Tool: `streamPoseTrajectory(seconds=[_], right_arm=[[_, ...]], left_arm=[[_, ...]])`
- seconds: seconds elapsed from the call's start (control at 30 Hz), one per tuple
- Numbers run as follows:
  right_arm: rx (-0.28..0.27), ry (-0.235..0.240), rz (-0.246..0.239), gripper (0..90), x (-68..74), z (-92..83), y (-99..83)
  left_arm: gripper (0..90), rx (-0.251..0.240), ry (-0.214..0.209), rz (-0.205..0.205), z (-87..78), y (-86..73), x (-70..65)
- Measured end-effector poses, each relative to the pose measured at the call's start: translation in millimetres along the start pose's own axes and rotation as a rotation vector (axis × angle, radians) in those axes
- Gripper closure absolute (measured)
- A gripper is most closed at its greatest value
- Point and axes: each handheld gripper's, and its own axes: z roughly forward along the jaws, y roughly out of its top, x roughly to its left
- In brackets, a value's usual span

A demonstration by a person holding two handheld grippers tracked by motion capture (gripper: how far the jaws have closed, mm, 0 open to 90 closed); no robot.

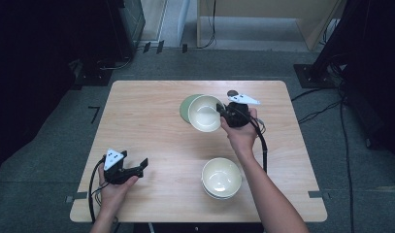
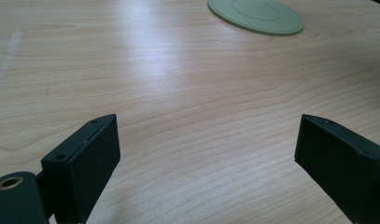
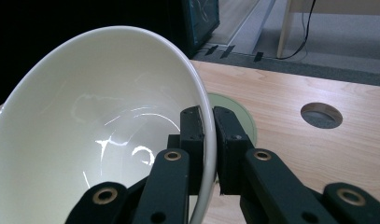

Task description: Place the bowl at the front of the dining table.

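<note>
Two jaws of our right gripper [image 3: 207, 140] are pinching the tilted cream bowl's [image 3: 99, 126] rim; our left gripper [image 2: 206, 158] is resting wide open.

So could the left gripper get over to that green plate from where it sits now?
Probably yes. The left gripper is open and holds nothing, with bare table between it and the green plate. But the bowl held by the right gripper hangs over part of the plate.
</note>
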Motion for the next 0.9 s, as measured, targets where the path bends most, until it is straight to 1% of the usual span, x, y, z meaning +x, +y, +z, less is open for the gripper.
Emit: streamPoseTrajectory(seconds=[0.13, 0.2, 0.23, 0.27, 0.37, 0.5, 0.67, 0.7, 0.73, 0.77, 0.8, 0.83, 0.87, 0.9], right_arm=[[0.009, 0.003, 0.012, 84.3, -1.3, 6.1, 3.1], [0.018, -0.004, 0.02, 84.3, -2.7, 12.7, 6.6], [0.018, -0.004, 0.02, 84.3, -2.7, 12.7, 6.6], [0.025, -0.006, 0.03, 84.3, -4.2, 17.1, 8.5], [0.029, -0.012, 0.038, 84.3, -6.1, 21.9, 10.3], [0.039, -0.029, 0.041, 84.3, -8.8, 29.7, 13.4], [0.059, -0.039, 0.057, 84.3, -12.4, 41.8, 17.9], [0.059, -0.039, 0.057, 84.3, -12.4, 41.8, 17.9], [0.067, -0.042, 0.063, 84.3, -12.7, 47.1, 19.0], [0.067, -0.042, 0.063, 84.3, -12.7, 47.1, 19.0], [0.08, -0.041, 0.077, 84.3, -13.2, 53.1, 20.0], [0.08, -0.041, 0.077, 84.3, -13.2, 53.1, 20.0], [0.092, -0.04, 0.089, 84.3, -13.8, 59.7, 20.9], [0.092, -0.04, 0.089, 84.3, -13.8, 59.7, 20.9]], left_arm=[[6.7, -0.001, 0.001, -0.001, 0.0, 0.0, 0.1], [6.7, -0.002, 0.001, -0.002, 0.1, 0.0, 0.1], [6.8, -0.002, 0.001, -0.002, 0.1, 0.0, 0.1], [6.7, -0.003, 0.001, -0.002, 0.0, -0.1, 0.1], [6.7, -0.004, 0.001, -0.003, 0.0, -0.1, 0.1], [6.7, -0.005, 0.001, -0.006, -0.1, -0.1, 0.4], [6.8, -0.006, 0.002, -0.006, 0.0, -0.1, 0.2], [6.7, -0.006, 0.002, -0.006, 0.0, -0.1, 0.2], [6.7, -0.006, 0.002, -0.006, 0.1, -0.1, 0.2], [6.7, -0.006, 0.003, -0.006, 0.1, -0.1, 0.1], [6.8, -0.007, 0.003, -0.006, 0.1, -0.2, -0.1], [6.8, -0.007, 0.003, -0.006, 0.1, -0.2, -0.1], [6.8, -0.006, 0.003, -0.005, 0.0, -0.2, -0.1], [6.8, -0.006, 0.003, -0.005, 0.0, -0.2, -0.1]])
